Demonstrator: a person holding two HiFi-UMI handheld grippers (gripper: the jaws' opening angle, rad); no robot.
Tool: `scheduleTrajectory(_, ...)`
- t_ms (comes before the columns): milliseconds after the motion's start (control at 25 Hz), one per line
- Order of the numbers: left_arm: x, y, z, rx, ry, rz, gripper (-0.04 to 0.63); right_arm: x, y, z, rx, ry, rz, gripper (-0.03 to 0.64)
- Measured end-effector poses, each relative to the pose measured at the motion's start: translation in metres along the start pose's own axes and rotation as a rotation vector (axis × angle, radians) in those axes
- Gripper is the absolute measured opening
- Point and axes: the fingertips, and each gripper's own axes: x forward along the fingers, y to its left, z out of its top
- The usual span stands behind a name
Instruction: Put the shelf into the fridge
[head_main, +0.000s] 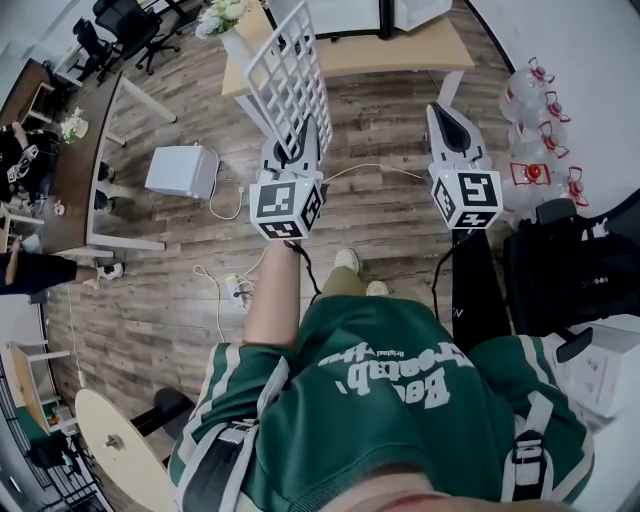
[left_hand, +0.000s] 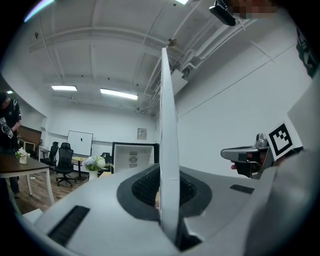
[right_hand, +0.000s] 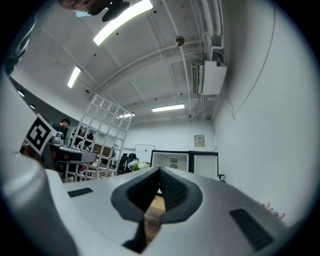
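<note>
**A:** Item 1, the shelf. Location?

**B:** Shelf (head_main: 290, 75): white wire grid, 1 piece. It stands upright in the air above the wooden floor (head_main: 370, 200), in front of the person. Its lower edge sits in the left gripper (head_main: 303, 140).

**A:** Grip on it?

**B:** The jaws are narrow and clamped on the grid's edge, 1 dark pad on each side. In the left gripper view the shelf shows edge-on as a thin white blade.

**A:** Item 2?

**B:** Right gripper (head_main: 445, 118): held level with the left one, well apart from the shelf. Its jaws are drawn together with the tips meeting and nothing between them.

**A:** Item 3, the fridge?

**B:** Fridge (right_hand: 172, 161): black frame, white interior, door open. It stands ahead on a light wooden table (head_main: 420, 50), and the shelf is not in it.

**A:** Surroundings?

**B:** 1 vase of flowers (head_main: 222, 15) at the table's left end. 1 white box (head_main: 182, 170) on the floor to the left. A cluster of clear water bottles (head_main: 540, 130) to the right.
</note>
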Motion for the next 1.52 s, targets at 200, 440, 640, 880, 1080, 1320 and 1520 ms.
scheduleTrajectory(200,0.026,0.016,-0.007,0.021,-0.014,0.01,0.026,0.028,-0.004,-0.006,-0.019,0.0,0.007,0.003)
scheduleTrajectory(440,0.068,0.037,-0.013,0.044,-0.05,0.009,0.026,0.078,-0.011,-0.014,-0.044,0.003,0.02,0.005)
scheduleTrajectory(640,0.109,0.063,-0.02,0.048,-0.055,0.005,0.026,0.126,-0.02,-0.023,-0.048,0.018,0.021,0.005)
scheduleTrajectory(880,0.165,0.096,-0.024,0.035,-0.054,-0.003,0.026,0.185,-0.035,-0.031,-0.048,0.036,0.01,0.003)
scheduleTrajectory(1080,0.211,0.122,-0.03,0.011,-0.04,-0.012,0.026,0.233,-0.047,-0.036,-0.045,0.049,-0.006,0.005)
scheduleTrajectory(1320,0.265,0.149,-0.036,-0.018,-0.031,-0.034,0.026,0.287,-0.063,-0.038,-0.053,0.054,-0.028,0.004)
scheduleTrajectory(1520,0.308,0.164,-0.043,-0.027,-0.029,-0.052,0.026,0.326,-0.079,-0.044,-0.057,0.057,-0.046,0.004)
